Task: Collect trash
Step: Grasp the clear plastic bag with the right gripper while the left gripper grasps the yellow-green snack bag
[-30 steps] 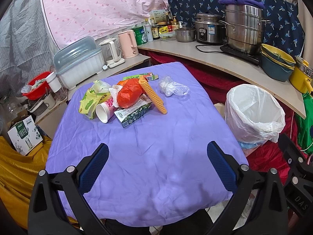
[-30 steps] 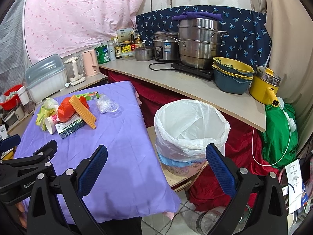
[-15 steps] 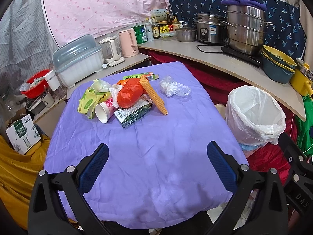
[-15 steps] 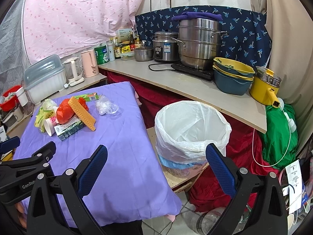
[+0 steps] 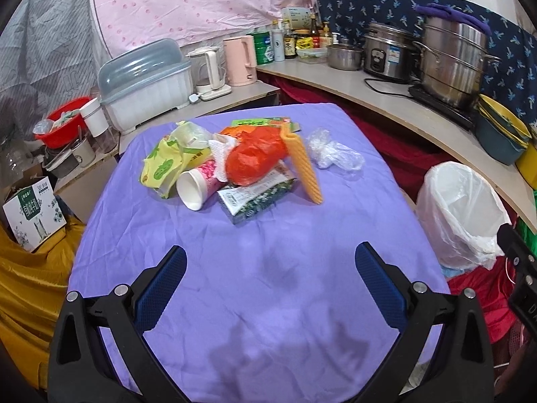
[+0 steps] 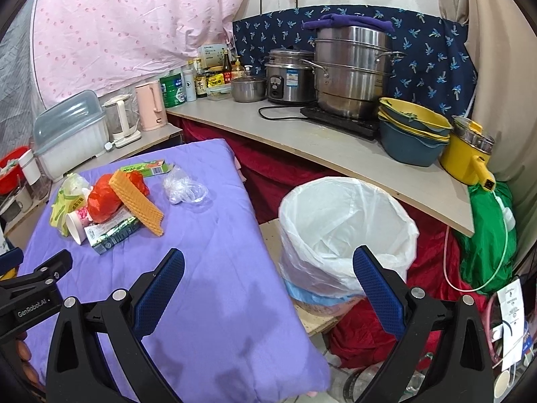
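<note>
A trash pile lies on the purple table (image 5: 268, 268): a red bag (image 5: 255, 158), an orange corrugated sleeve (image 5: 303, 168), a paper cup (image 5: 196, 186), a green carton (image 5: 258, 196), a yellow-green wrapper (image 5: 164, 164) and a clear plastic bag (image 5: 332, 154). The pile also shows in the right wrist view (image 6: 107, 201). A bin with a white liner (image 6: 345, 231) stands right of the table. My left gripper (image 5: 270, 275) is open and empty, short of the pile. My right gripper (image 6: 268, 282) is open and empty over the table's right edge, beside the bin.
A counter (image 6: 335, 147) behind carries steel pots (image 6: 352, 70), stacked bowls (image 6: 412, 134), a yellow pot (image 6: 470, 154) and bottles. A dish box (image 5: 144, 80), kettles and a red basin (image 5: 63, 121) stand at the left. A carton (image 5: 32, 215) sits on yellow cloth.
Both grippers have drifted slightly forward and to the right; the pile and bin shifted a little in view. Both stay open and nothing on the table has moved.
</note>
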The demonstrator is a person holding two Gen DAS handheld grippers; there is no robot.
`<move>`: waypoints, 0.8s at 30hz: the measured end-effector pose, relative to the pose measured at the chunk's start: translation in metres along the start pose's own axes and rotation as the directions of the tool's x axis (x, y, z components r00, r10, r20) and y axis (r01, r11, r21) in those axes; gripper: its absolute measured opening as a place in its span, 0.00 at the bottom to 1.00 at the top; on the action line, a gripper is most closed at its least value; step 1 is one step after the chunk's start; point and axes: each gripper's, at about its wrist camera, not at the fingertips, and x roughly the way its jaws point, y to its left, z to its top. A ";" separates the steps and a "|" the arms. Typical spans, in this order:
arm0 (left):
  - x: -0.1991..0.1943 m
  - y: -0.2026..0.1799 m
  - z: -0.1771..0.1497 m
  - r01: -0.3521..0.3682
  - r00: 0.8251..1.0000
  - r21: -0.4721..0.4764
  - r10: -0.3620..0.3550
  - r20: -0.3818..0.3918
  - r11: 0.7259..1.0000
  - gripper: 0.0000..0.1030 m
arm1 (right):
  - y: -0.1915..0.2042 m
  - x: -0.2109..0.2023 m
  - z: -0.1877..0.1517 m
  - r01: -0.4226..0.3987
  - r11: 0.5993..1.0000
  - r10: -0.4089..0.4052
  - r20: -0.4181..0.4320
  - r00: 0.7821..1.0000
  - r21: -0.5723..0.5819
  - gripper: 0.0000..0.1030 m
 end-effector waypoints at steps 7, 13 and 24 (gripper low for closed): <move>0.041 0.049 0.018 -0.049 0.999 -0.047 0.048 -0.012 0.998 0.93 | 0.038 0.048 0.021 -0.049 0.999 0.049 -0.015 0.999 -0.006 0.90; 0.076 0.090 0.037 -0.087 0.996 -0.106 0.085 -0.025 0.991 0.93 | 0.078 0.100 0.040 -0.102 0.994 0.101 -0.037 0.994 -0.028 0.82; 0.145 0.151 0.080 -0.103 0.994 -0.215 0.095 -0.046 0.971 0.93 | 0.130 0.208 0.069 -0.167 0.986 0.165 -0.125 0.978 -0.003 0.62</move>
